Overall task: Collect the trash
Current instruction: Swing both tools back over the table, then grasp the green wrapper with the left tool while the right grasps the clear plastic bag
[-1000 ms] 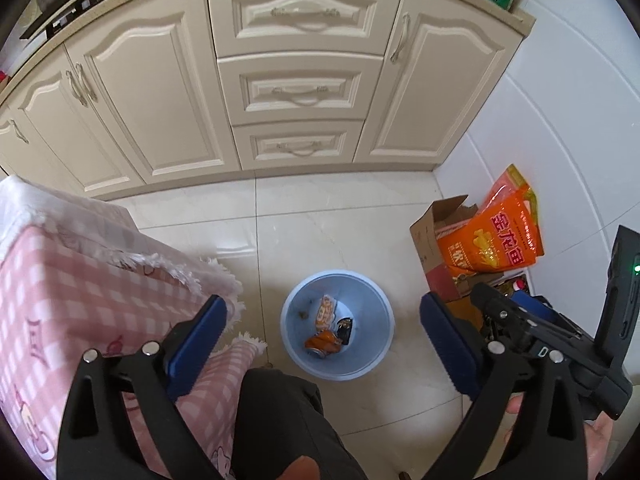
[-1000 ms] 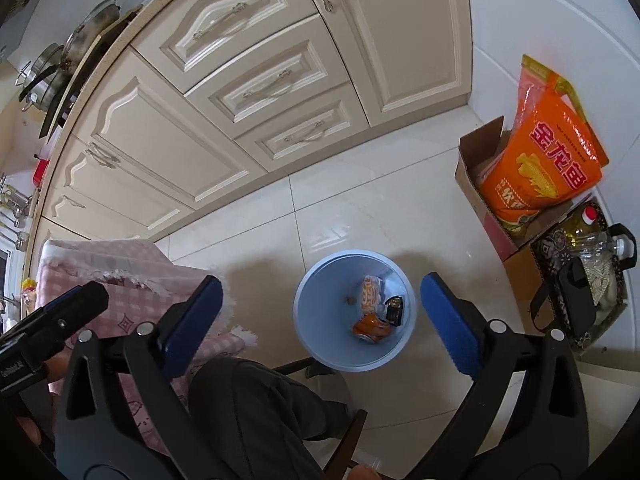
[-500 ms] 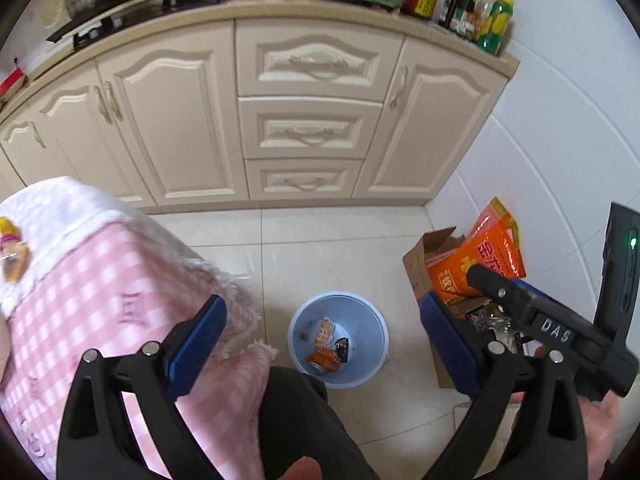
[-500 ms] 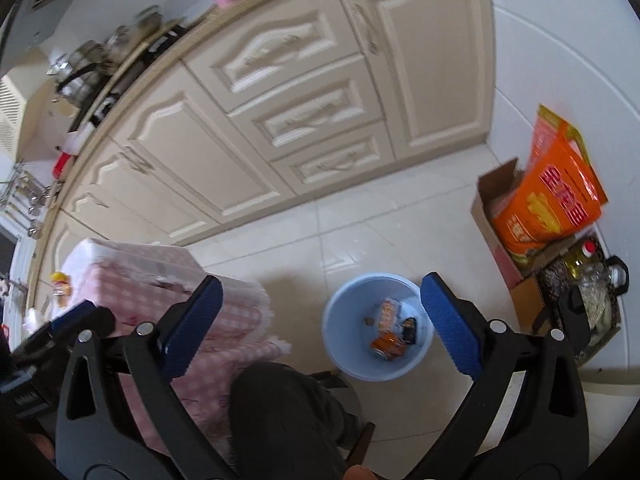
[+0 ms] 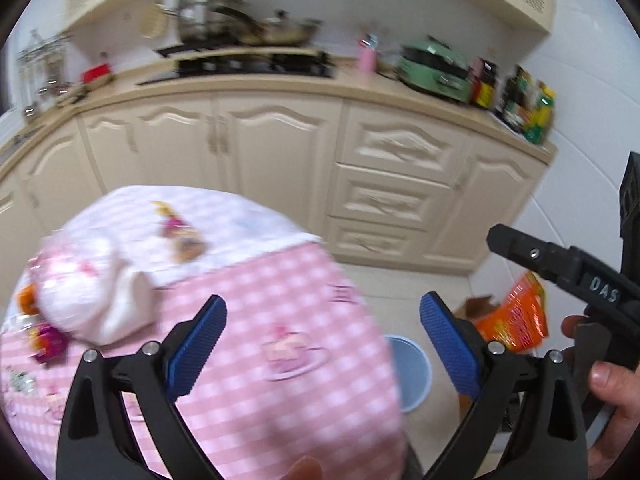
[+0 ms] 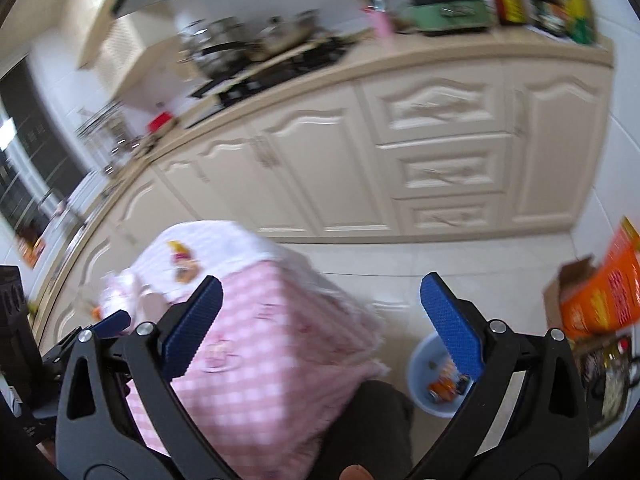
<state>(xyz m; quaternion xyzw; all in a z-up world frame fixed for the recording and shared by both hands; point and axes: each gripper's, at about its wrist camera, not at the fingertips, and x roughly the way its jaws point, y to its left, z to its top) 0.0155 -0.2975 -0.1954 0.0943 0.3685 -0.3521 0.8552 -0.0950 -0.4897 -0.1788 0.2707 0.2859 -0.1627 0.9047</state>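
Above the pink checked tablecloth (image 5: 280,304), left gripper (image 5: 322,344) and right gripper (image 6: 320,326) both gaping wide, empty; blue bin (image 6: 424,376) beside.

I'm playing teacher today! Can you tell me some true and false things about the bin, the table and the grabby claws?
1. Both grippers, left and right, are open and empty. True.
2. The blue bin is empty. False: it has trash inside.
3. The table has a pink checked cloth. True.
4. The bin stands on the table. False: it stands on the floor beside it.
5. Wrappers lie on the table. True.
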